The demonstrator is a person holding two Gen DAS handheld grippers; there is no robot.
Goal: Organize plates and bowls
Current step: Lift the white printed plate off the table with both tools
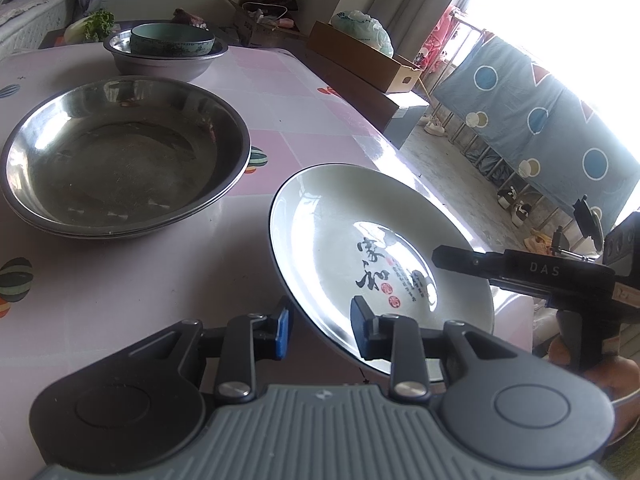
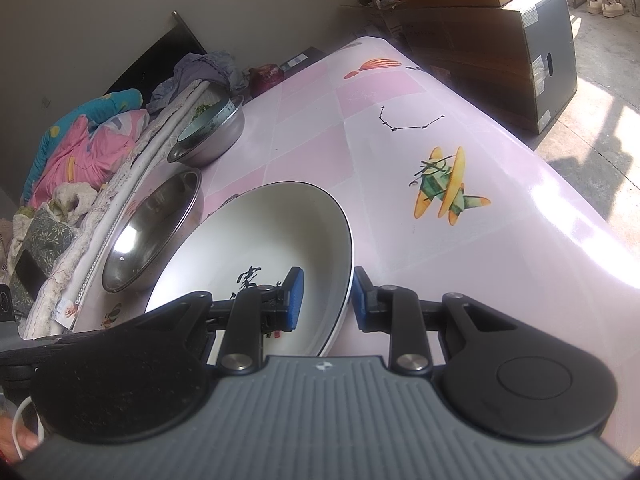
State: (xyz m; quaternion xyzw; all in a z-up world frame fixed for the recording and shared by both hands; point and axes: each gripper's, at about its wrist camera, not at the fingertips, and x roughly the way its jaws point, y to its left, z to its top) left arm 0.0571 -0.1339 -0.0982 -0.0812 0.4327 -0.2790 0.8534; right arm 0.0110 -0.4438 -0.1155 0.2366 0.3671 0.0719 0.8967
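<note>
Gripping the white ceramic plate with black calligraphy and a dark rim (image 1: 376, 248) from two sides, you have it tilted above the pink checked desk (image 1: 160, 292), near its edge. Judged by its glaze and glare, this plate is stiff, slick and breakable; expect it to slide in the pads if the hold slackens, and to chip if it meets the metalware hard. The rim is the right place to hold, with one pad inside the well and one beneath, as you have it now.

Left tool (image 1: 320, 330): narrowly parted and straddling the plate's near rim, one blue pad under the edge, the other on the inner face. Contact on the underside is partly hidden, so the clamp there looks firm but I cannot confirm it fully.

Right tool (image 2: 326, 298): likewise nearly closed and clenched on the plate's rim, one pad inside, one outside.

Other ware: a wide shallow stainless steel basin (image 1: 120, 152), apparently stacked on another like it, sits well apart on the desk; beyond it a smaller steel bowl (image 1: 160, 60) carries a green patterned ceramic bowl (image 1: 172, 40) inside.
</note>
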